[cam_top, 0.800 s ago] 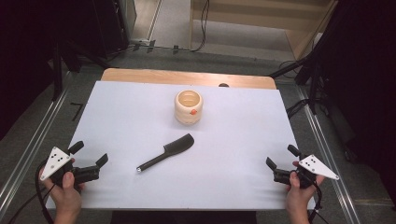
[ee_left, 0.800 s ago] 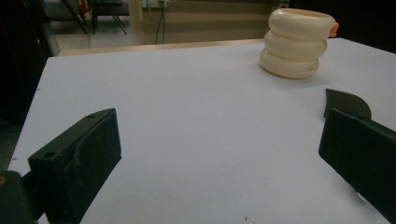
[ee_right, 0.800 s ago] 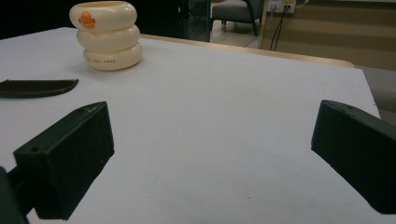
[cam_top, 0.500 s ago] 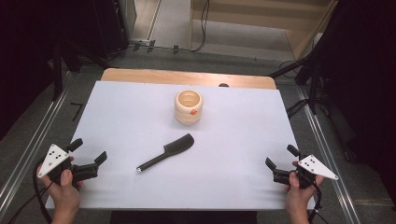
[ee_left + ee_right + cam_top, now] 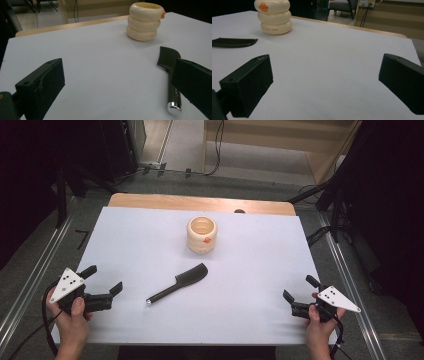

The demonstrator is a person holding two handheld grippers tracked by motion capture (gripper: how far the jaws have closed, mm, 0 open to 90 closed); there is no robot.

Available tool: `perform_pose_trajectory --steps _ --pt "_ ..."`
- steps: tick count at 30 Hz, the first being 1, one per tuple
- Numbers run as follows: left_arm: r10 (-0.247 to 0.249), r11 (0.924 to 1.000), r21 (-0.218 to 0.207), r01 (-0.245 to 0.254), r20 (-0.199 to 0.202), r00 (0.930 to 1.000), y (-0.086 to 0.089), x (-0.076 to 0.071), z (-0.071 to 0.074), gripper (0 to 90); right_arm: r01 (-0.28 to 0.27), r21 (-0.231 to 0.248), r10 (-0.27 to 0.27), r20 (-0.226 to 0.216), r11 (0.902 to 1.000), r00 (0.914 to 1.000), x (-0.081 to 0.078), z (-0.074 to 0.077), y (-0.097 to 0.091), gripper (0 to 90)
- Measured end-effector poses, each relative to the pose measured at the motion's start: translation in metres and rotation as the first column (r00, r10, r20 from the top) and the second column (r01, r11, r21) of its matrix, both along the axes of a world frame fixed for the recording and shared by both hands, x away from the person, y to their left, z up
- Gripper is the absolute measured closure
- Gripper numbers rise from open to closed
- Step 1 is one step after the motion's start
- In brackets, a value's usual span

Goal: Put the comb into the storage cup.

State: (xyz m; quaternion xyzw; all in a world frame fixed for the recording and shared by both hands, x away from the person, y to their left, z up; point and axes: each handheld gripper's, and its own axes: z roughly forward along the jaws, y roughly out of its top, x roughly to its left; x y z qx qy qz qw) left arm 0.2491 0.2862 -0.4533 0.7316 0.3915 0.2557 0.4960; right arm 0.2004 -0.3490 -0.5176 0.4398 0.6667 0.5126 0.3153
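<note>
While both hands sit at the near corners, the left gripper (image 5: 106, 287) and right gripper (image 5: 298, 294) are spread wide with nothing in them. Between them on the white surface (image 5: 125, 240) lies a black comb (image 5: 179, 282), with a cream ringed pot (image 5: 202, 235) farther back.
</note>
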Motion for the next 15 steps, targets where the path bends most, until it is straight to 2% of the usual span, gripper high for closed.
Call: perform_pose_trajectory --steps 7,15 --pt "-0.053 0.9969 0.056 0.055 -0.034 0.9980 -0.015 0.003 0.008 0.0 -0.007 -0.008 0.007 -0.002 0.9999 1.0000 0.000 0.000 0.000 0.0" --pt "-0.080 0.9899 0.112 0.087 -0.064 0.9948 -0.028 0.006 0.013 0.0 -0.013 -0.010 0.013 0.000 0.9999 0.9999 0.001 0.000 0.001 0.0"
